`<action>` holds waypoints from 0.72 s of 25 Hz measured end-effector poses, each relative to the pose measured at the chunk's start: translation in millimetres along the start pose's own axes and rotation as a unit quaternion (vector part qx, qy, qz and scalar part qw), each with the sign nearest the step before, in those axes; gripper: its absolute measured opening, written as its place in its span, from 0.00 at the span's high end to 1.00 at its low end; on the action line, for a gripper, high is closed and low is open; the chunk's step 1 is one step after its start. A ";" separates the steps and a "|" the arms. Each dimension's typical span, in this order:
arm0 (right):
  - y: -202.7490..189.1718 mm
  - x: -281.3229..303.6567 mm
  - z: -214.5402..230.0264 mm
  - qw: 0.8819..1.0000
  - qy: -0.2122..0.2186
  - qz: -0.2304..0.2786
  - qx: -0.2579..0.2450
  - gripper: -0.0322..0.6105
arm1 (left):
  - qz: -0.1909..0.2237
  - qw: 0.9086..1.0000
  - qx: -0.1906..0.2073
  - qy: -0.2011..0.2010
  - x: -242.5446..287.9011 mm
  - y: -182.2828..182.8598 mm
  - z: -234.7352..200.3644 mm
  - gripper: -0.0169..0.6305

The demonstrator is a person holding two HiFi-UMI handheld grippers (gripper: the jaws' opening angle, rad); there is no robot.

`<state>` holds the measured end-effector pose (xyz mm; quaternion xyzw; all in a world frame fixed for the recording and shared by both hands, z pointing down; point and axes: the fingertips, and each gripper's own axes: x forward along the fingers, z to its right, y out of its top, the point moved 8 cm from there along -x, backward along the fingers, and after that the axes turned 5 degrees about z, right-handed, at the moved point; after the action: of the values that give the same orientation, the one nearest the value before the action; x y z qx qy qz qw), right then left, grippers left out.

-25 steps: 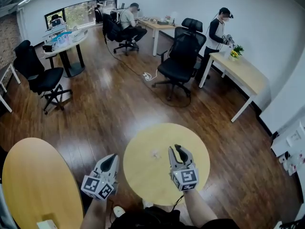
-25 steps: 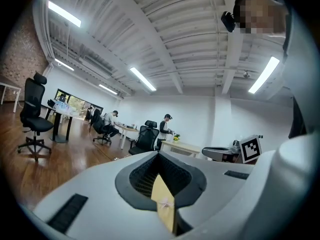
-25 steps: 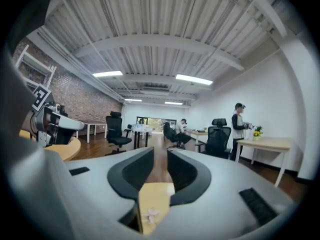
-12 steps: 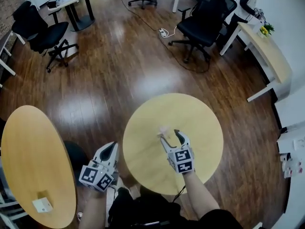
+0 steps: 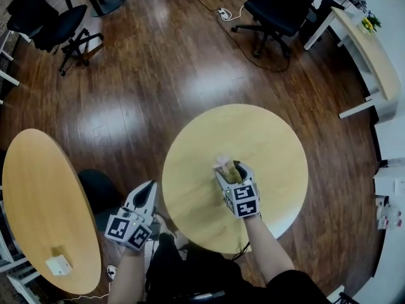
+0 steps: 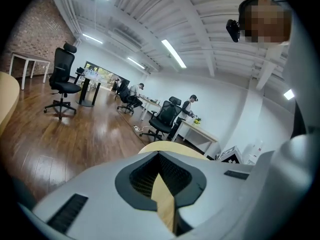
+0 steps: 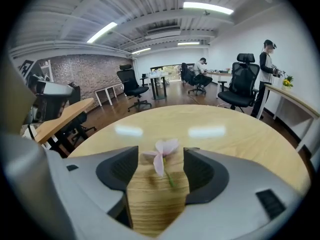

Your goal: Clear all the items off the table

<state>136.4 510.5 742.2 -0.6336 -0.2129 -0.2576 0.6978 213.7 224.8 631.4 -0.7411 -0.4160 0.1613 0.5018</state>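
A small pink flower (image 7: 167, 146) with a short green stem lies on the round wooden table (image 5: 266, 138). In the head view the flower (image 5: 221, 163) is near the table's middle. My right gripper (image 5: 229, 170) rests low over the tabletop, open, with the flower between its jaws; in the right gripper view (image 7: 158, 156) neither pad touches the petals. My left gripper (image 5: 146, 196) hovers off the table's left edge above the floor, shut and holding nothing. In the left gripper view (image 6: 159, 156) a sliver of the table (image 6: 165, 145) shows past its tips.
A second oval wooden table (image 5: 44, 195) stands at the left, with a small white box (image 5: 58, 266) on it. Black office chairs (image 5: 44, 18) (image 5: 285, 5) stand farther off on the wood floor. A long desk (image 5: 373, 62) runs along the right wall.
My right gripper has moved forward across the table to the flower, and its jaws have spread around it. The head view has tipped down. The left gripper has hardly moved.
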 end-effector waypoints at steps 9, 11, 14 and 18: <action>-8.9 11.9 4.3 0.999 -0.047 -0.004 -0.020 0.64 | -0.002 1.000 -0.015 0.008 8.9 -8.7 -0.2 0.99; -9.0 11.7 4.3 0.999 -0.045 -0.005 -0.019 0.64 | -0.006 1.000 -0.016 0.006 9.0 -11.6 1.0 0.99; -8.9 9.2 8.6 0.998 -0.054 -0.015 -0.010 0.74 | -0.007 1.000 -0.021 0.006 9.1 -12.5 5.0 0.99; -10.7 8.4 9.6 0.998 -0.060 -0.029 0.008 0.88 | 0.000 1.000 -0.022 0.004 6.4 -8.2 0.9 0.99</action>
<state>136.5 518.6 756.7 -0.6361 -0.2745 -0.2376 0.6809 213.2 231.6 639.4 -0.7526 -0.4175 0.1494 0.4867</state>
